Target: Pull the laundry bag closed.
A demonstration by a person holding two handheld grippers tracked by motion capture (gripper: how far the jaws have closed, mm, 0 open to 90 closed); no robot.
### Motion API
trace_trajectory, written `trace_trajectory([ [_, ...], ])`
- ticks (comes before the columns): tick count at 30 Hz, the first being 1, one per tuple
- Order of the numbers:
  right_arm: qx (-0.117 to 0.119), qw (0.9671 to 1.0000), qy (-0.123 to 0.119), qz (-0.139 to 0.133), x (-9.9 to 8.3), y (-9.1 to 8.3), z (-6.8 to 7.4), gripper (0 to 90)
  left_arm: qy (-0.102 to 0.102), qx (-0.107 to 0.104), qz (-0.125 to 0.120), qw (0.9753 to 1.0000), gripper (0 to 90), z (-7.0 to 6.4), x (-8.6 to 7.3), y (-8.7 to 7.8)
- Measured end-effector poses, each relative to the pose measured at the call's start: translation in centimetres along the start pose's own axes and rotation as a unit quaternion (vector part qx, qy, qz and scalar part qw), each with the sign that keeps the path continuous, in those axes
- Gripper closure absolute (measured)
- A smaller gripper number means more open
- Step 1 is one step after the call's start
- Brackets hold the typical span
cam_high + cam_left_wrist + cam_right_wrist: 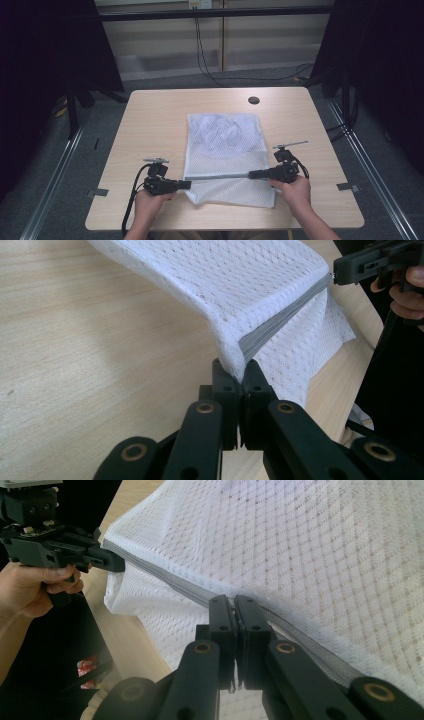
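Observation:
A white mesh bag (223,145) with a grey zipper band (217,176) lies in the middle of the wooden table (150,115). My left gripper (188,184) is shut on the zipper band's left end, the mesh bag (240,285) lifted and folded over its jaws. My right gripper (251,174) is shut on the band's right end. In the right gripper view the zipper band (170,582) stretches taut across to the left gripper (117,562). In the left gripper view the right gripper (336,274) holds the far end. The bag's near flap hangs down toward the table's front edge.
A small dark round disc (254,100) lies near the table's far edge. Bare wood lies left and right of the bag. Cables (205,60) run across the floor behind the table, and dark curtains stand on both sides.

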State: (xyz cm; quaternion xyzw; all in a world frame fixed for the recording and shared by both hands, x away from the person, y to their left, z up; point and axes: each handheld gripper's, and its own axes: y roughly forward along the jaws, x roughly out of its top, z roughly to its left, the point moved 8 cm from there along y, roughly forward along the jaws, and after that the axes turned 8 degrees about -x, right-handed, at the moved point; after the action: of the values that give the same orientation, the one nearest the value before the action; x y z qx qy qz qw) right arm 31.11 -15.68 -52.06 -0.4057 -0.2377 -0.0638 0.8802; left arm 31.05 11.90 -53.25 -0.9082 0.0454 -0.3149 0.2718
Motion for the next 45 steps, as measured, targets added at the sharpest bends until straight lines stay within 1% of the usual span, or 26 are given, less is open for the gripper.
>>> trace_trajectory([
  [1,-0.004,1.0000,-0.001,0.001,0.0,0.0,0.0,87.2,0.000,0.001,0.001,1.0000,88.3,0.0,0.0,0.0],
  [2,-0.004,1.0000,-0.002,0.002,0.0,-0.1,0.1,87.2,-0.002,-0.001,0.000,1.0000,88.3,0.0,0.0,0.0],
  [4,-0.002,1.0000,-0.001,0.001,0.0,-0.1,0.1,87.3,0.001,0.001,0.000,1.0000,88.3,0.0,0.0,0.0],
  [6,-0.006,1.0000,-0.003,0.001,0.0,-0.2,0.0,87.2,-0.001,0.003,-0.004,1.0000,88.3,0.0,0.1,-0.1],
  [7,-0.007,1.0000,-0.002,-0.001,0.0,-0.3,-0.1,87.2,0.000,0.000,-0.003,1.0000,88.2,0.0,0.1,-0.1],
  [10,-0.006,1.0000,-0.004,-0.002,0.0,-0.4,-0.1,87.2,0.000,0.000,-0.003,1.0000,88.3,0.1,0.1,-0.1],
  [11,-0.006,1.0000,-0.002,0.000,0.0,-0.4,-0.1,87.2,-0.001,0.000,-0.003,1.0000,88.3,0.0,0.0,-0.1],
  [13,-0.009,0.9999,-0.004,-0.001,-0.1,-0.4,-0.3,87.2,0.000,0.000,-0.002,1.0000,88.3,0.0,0.0,-0.1],
  [14,-0.005,1.0000,-0.002,0.000,-0.1,-0.5,-0.3,87.3,-0.001,0.001,-0.003,1.0000,88.3,0.0,0.0,-0.1],
  [16,-0.007,1.0000,0.002,-0.004,-0.1,-0.6,-0.5,87.2,-0.002,-0.001,-0.005,1.0000,88.3,0.0,0.1,-0.2],
  [17,-0.005,1.0000,0.003,-0.003,-0.2,-0.6,-0.5,87.2,-0.003,0.001,-0.006,1.0000,88.3,0.0,0.1,-0.2],
  [18,-0.009,1.0000,0.001,-0.004,-0.2,-0.7,-0.6,87.2,-0.002,-0.001,-0.005,1.0000,88.3,0.0,0.1,-0.2],
  [19,-0.007,1.0000,0.004,-0.005,-0.2,-0.8,-0.6,87.2,-0.002,0.000,-0.003,1.0000,88.2,0.0,0.0,-0.2],
  [22,-0.010,0.9999,0.001,-0.004,-0.2,-1.0,-0.8,87.2,-0.002,0.001,-0.004,1.0000,88.3,0.1,0.0,-0.2],
  [23,-0.010,0.9999,0.005,-0.007,-0.2,-1.1,-0.8,87.2,-0.002,0.002,-0.005,1.0000,88.2,0.1,0.1,-0.2],
  [27,-0.011,0.9998,0.009,-0.011,-0.3,-1.4,-1.3,87.2,-0.002,0.001,-0.005,1.0000,88.2,0.1,0.0,-0.3],
  [28,-0.012,0.9998,0.006,-0.013,-0.3,-1.5,-1.3,87.2,-0.003,0.001,-0.005,1.0000,88.2,0.1,0.0,-0.3],
  [32,-0.010,0.9998,0.011,-0.010,-0.4,-1.6,-1.3,87.2,-0.004,0.002,-0.007,1.0000,88.2,0.0,0.0,-0.2],
  [39,-0.009,0.9999,0.009,-0.009,-0.4,-1.6,-1.3,87.2,-0.003,0.002,-0.004,1.0000,88.2,0.1,0.0,-0.2],
  [40,-0.010,0.9999,0.005,-0.011,-0.4,-1.6,-1.4,87.2,-0.003,0.002,-0.004,1.0000,88.2,0.1,0.0,-0.2],
  [42,-0.010,0.9999,0.007,-0.011,-0.4,-1.6,-1.4,87.2,-0.002,0.003,-0.003,1.0000,88.2,0.1,0.0,-0.2],
  [45,-0.010,0.9999,0.005,-0.012,-0.5,-1.7,-1.5,87.2,-0.003,0.003,-0.004,1.0000,88.2,0.0,0.0,-0.2],
])
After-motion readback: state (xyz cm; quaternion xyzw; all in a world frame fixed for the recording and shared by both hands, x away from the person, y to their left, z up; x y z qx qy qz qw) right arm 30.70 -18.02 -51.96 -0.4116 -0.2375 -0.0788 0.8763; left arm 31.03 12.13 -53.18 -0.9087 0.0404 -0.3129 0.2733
